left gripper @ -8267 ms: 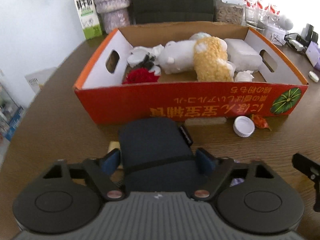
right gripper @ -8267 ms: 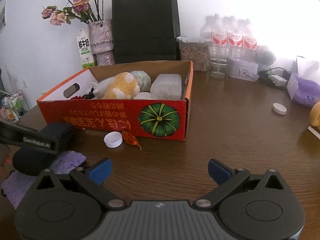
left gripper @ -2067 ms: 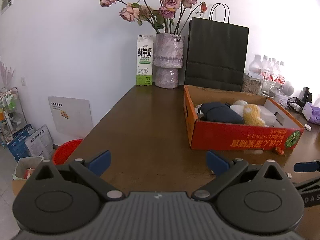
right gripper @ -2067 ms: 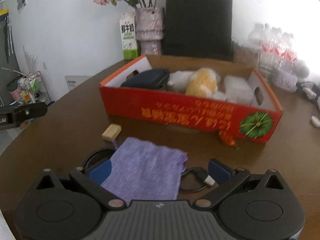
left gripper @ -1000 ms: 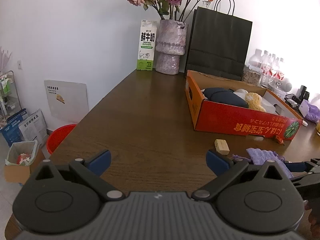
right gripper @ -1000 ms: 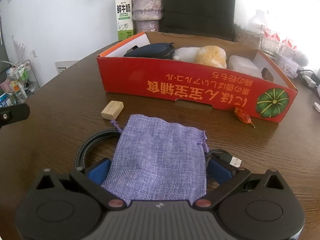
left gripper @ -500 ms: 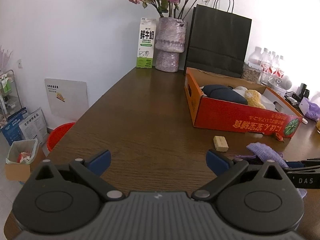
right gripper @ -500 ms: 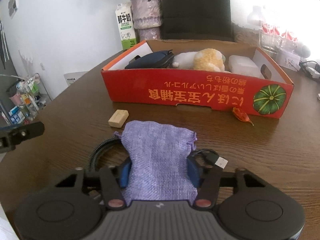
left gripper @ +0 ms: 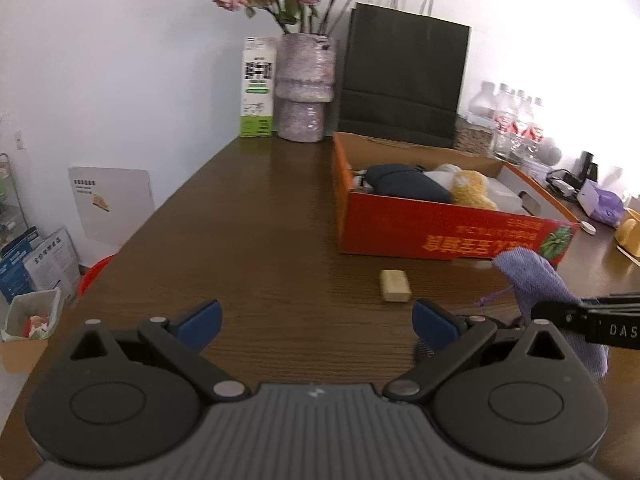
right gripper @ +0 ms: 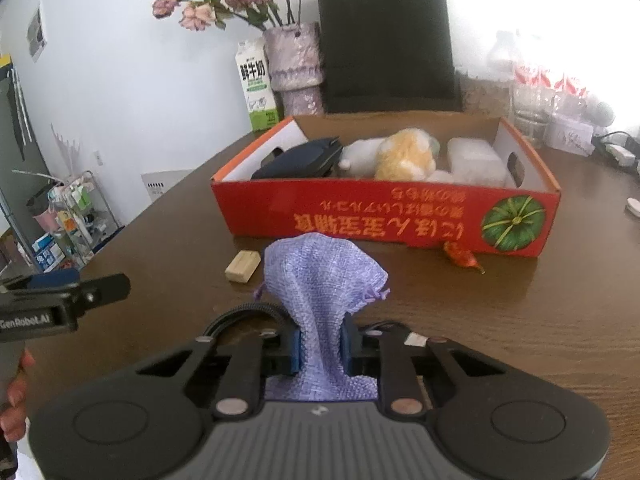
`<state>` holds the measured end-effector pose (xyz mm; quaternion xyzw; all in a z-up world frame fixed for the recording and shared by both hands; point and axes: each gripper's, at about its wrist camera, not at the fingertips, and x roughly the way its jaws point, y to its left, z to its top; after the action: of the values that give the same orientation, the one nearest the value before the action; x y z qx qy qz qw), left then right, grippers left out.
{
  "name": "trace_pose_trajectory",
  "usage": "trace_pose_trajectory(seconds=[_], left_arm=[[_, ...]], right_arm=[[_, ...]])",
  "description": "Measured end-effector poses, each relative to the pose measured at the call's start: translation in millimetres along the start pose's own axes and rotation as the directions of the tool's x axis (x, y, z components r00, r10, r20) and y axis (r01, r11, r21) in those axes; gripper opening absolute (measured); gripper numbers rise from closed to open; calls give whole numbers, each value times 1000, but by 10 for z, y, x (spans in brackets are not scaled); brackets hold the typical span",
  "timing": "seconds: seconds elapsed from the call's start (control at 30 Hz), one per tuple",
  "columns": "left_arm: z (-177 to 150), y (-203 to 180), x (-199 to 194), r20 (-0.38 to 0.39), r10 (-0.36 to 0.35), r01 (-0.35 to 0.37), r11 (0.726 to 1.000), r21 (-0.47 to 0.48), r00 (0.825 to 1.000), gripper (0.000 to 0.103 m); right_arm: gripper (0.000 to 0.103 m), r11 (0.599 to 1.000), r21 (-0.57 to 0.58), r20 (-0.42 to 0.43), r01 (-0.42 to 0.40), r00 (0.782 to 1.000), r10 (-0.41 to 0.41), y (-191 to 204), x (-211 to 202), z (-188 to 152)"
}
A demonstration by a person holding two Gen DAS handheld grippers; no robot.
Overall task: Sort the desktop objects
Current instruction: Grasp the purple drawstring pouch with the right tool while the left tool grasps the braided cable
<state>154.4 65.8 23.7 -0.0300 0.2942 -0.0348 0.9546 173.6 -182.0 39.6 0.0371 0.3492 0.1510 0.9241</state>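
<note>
The orange cardboard box (right gripper: 384,216) holds a dark pouch (right gripper: 300,158), a plush toy (right gripper: 404,158) and a white container (right gripper: 474,162), while the right gripper (right gripper: 320,346), having just closed, pinches the purple drawstring bag (right gripper: 320,276) in front of it, and the left gripper (left gripper: 316,320) stands spread, empty.

A dark brown wooden table (right gripper: 520,340) fills the lower frame. On it rest an orange cardboard box (right gripper: 384,216) at centre, a small wooden block (right gripper: 242,266) lower left of it, a milk carton (right gripper: 258,84), vase (right gripper: 294,68) and black paper bag (right gripper: 386,40) behind.
</note>
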Motion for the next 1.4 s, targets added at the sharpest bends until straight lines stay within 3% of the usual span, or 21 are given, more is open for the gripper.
trace_pose_trajectory(seconds=[0.47, 0.67, 0.93, 1.4], left_arm=[[33, -721, 200, -111, -124, 130, 991, 45, 986, 103], [-7, -960, 338, -165, -137, 147, 988, 47, 977, 103], [-117, -1113, 556, -233, -72, 87, 995, 52, 970, 103], [-211, -1173, 666, -241, 20, 5, 995, 103, 970, 103]], right_arm=[[14, 999, 16, 37, 41, 998, -42, -526, -239, -16], [14, 999, 21, 33, 49, 998, -49, -747, -260, -69], [14, 999, 24, 37, 41, 998, -42, -926, -231, -103], [14, 999, 40, 24, -1, 1000, 0, -999, -118, -146]])
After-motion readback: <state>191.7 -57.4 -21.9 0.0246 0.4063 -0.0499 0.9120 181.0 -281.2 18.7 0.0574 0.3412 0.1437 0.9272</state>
